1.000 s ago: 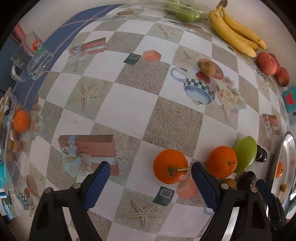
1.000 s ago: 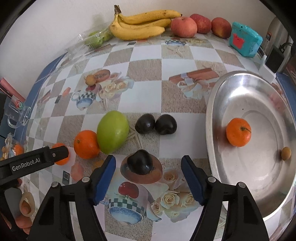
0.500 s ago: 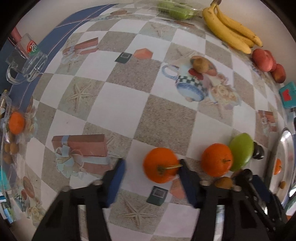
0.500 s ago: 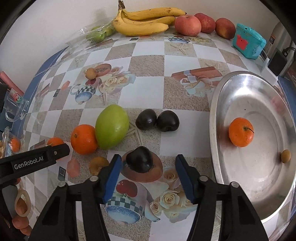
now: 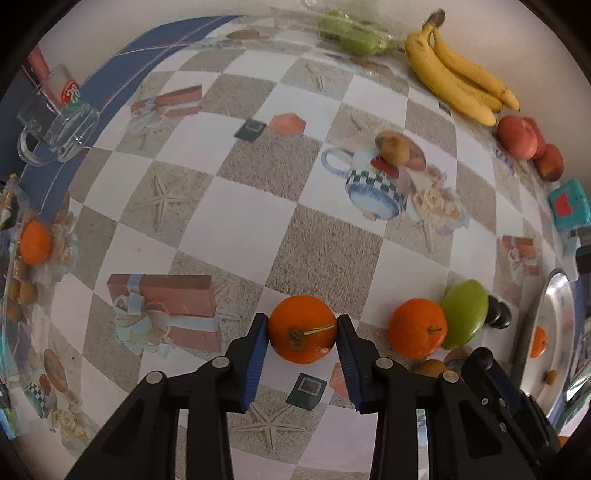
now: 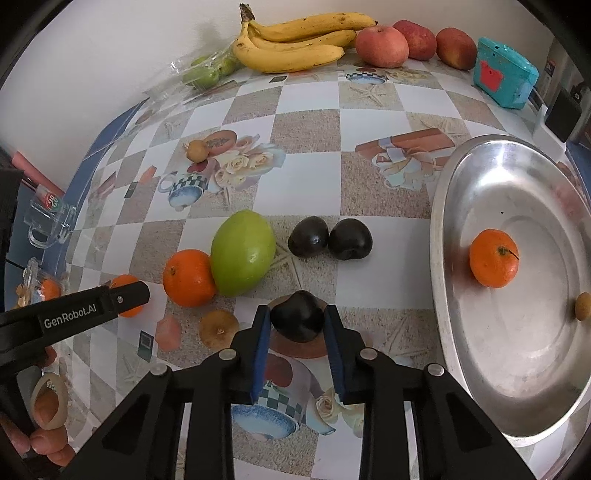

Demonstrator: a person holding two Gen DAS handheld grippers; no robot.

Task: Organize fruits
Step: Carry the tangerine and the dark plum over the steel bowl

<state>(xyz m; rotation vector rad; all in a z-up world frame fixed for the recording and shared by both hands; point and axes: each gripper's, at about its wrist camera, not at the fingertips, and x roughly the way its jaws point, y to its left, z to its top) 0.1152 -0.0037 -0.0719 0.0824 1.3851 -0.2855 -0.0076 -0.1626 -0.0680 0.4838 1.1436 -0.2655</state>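
Note:
An orange point(image 5: 301, 328) with a stem lies on the checked tablecloth, between the blue pads of my left gripper point(image 5: 301, 332). The jaws are closing and both pads touch its sides. In the right wrist view a dark plum point(image 6: 297, 315) sits between the pads of my right gripper point(image 6: 297, 321), which is also closing and touching it on both sides. A second orange point(image 6: 189, 277) leans against a green mango point(image 6: 243, 256). Two more dark plums point(image 6: 308, 236) lie behind. The steel tray point(image 6: 461, 177) at the right holds an orange point(image 6: 493, 257) and a small brown fruit point(image 6: 583, 305).
Bananas point(image 6: 295, 40), apples point(image 6: 382, 46) and a bag of green fruit point(image 5: 351, 35) line the wall, with a teal box point(image 6: 504, 74) at the far right. A glass mug point(image 5: 55, 125) stands at the left edge. A small brown fruit point(image 5: 394, 148) lies mid-table.
Both grippers have narrowed from wide open until their pads meet the fruit, the left on the orange, the right on the dark plum. Neither hand has shifted much.

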